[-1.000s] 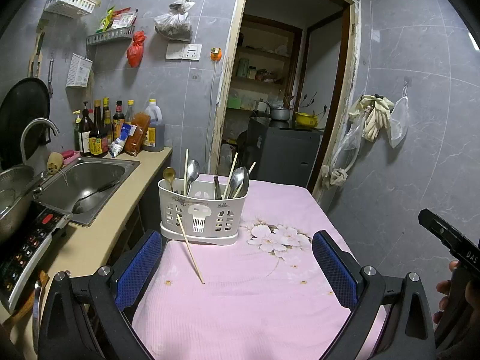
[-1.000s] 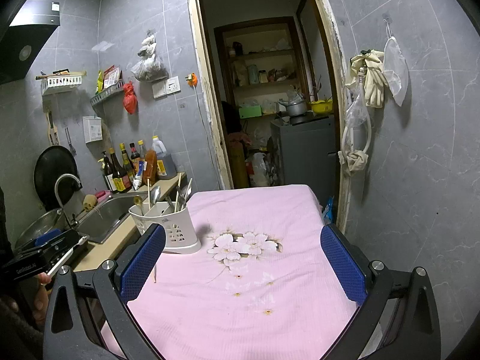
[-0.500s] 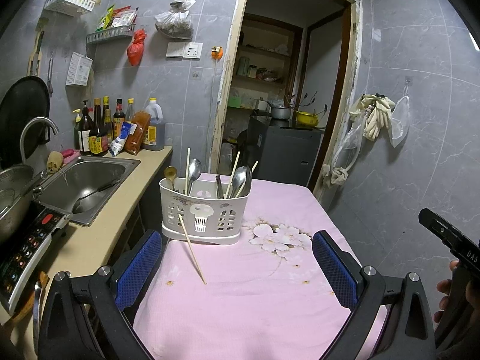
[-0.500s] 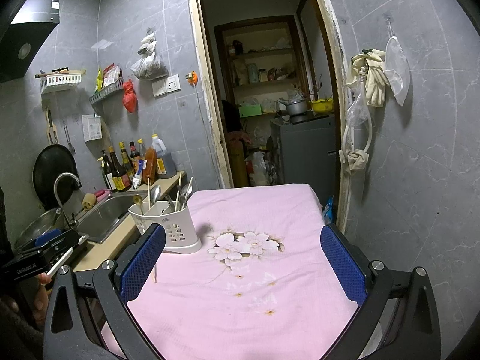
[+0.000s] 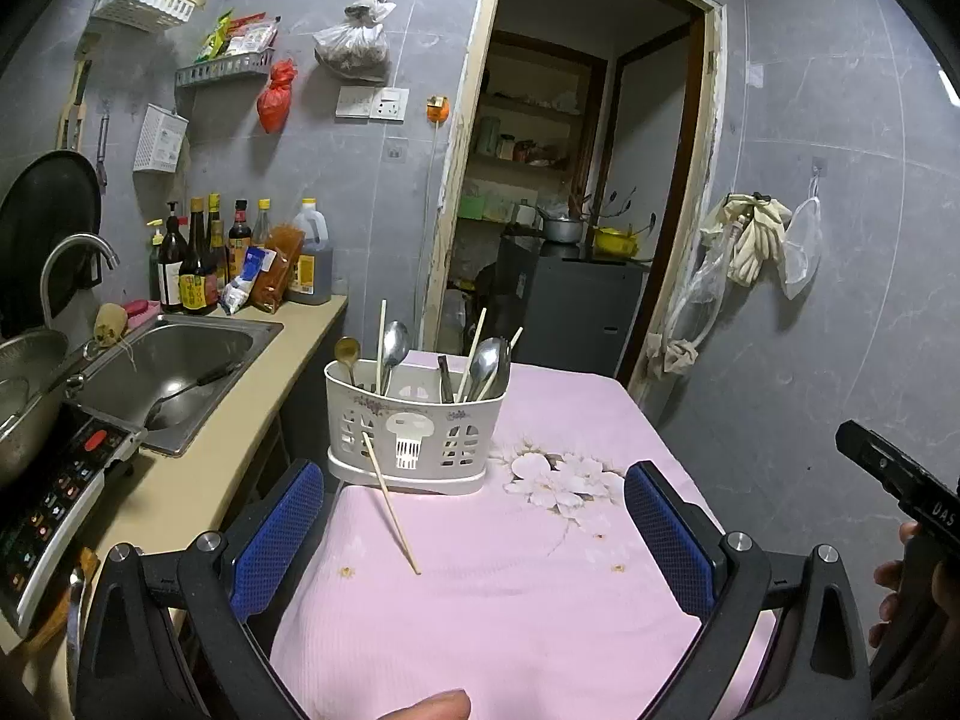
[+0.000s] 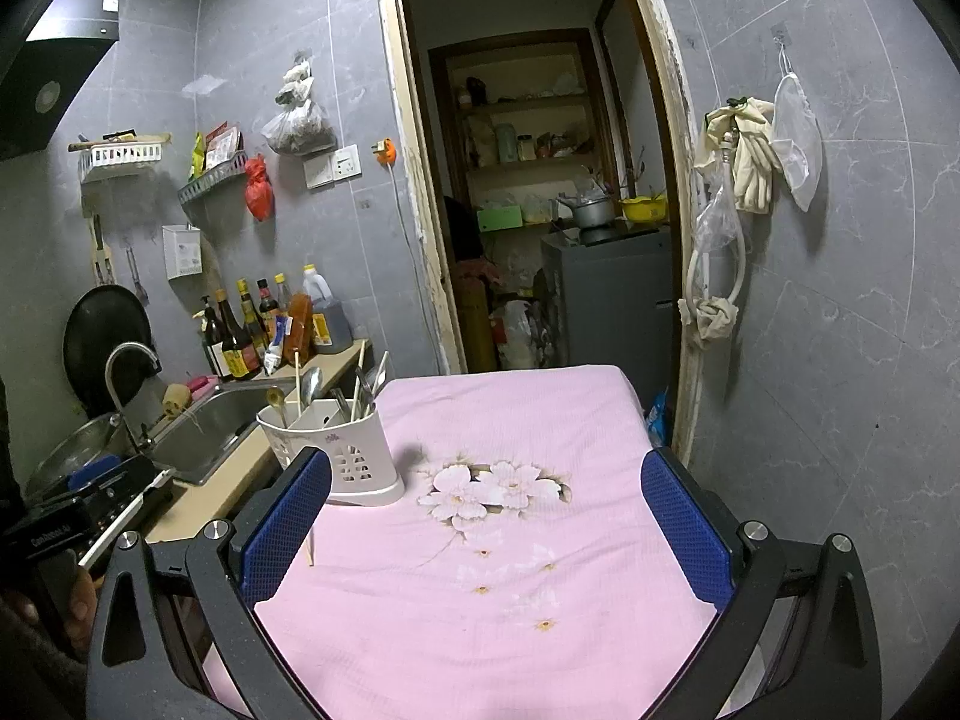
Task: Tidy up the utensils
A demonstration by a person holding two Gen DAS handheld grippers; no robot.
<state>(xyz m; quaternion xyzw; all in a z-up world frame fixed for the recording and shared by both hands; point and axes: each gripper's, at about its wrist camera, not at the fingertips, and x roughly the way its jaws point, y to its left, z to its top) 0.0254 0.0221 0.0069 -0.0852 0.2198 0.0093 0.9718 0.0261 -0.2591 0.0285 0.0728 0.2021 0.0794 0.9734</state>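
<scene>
Since the frames a second back we have barely shifted: the white utensil caddy (image 5: 414, 429) has drifted slightly rightward in our left wrist view, and a fingertip (image 5: 435, 708) now pokes in at the bottom edge. Closest to us, our left gripper (image 5: 474, 534) hovers over the pink flowered tablecloth (image 5: 510, 612) with its blue-padded fingers (image 5: 276, 531) spread wide and nothing between them; our right gripper (image 6: 486, 528) hangs likewise, fingers (image 6: 684, 531) far apart and empty. Just beyond the left gripper, a single chopstick (image 5: 390, 504) leans with its lower tip on the cloth and its upper end against the caddy's front wall. The caddy stands upright near the table's left edge, holding spoons (image 5: 393, 345) and more chopsticks (image 5: 474, 348) in its compartments. To its left runs the beige counter with the steel sink (image 5: 162, 366), and behind that a row of sauce bottles (image 5: 198, 264) against the grey tiled wall. Farthest off, an open doorway (image 5: 576, 192) shows shelves and a pot.
</scene>
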